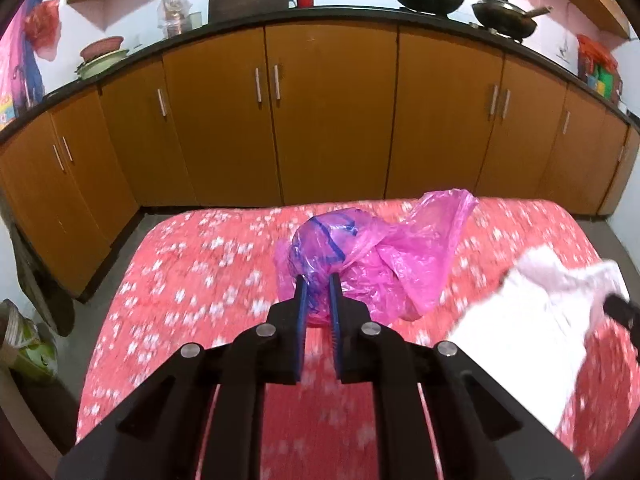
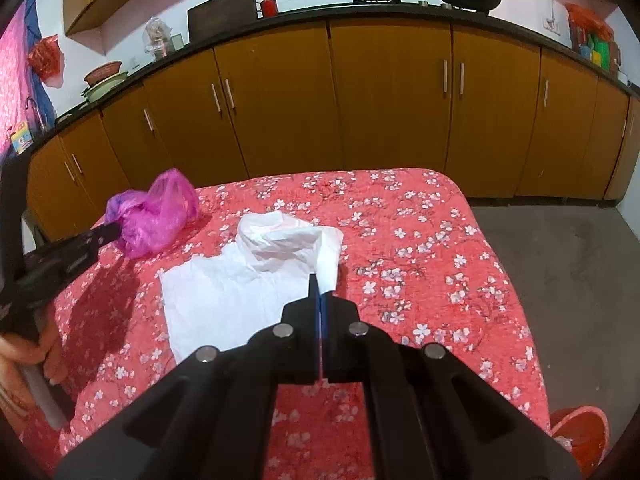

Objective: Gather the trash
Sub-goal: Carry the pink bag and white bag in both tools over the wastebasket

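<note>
Both bits of trash grabbed – none binned yet

Left gripper [image 1: 319,280] jaws pinch the pink bag [image 1: 372,252]; right gripper [image 2: 319,280] jaws clamp the white bag [image 2: 256,280] – both on the table [image 2: 420,240].

Crumpled pink plastic bag [image 1: 372,264], flat white bag [image 2: 240,292] just beside, on bedspread [image 2: 420,240]

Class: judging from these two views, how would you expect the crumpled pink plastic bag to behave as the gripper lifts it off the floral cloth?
The pink plastic bag is thin, translucent and crumpled, so it will probably sag rather than keep its shape. It looks very light. The left gripper pinches only a fold, which might slip on glossy film.
</note>
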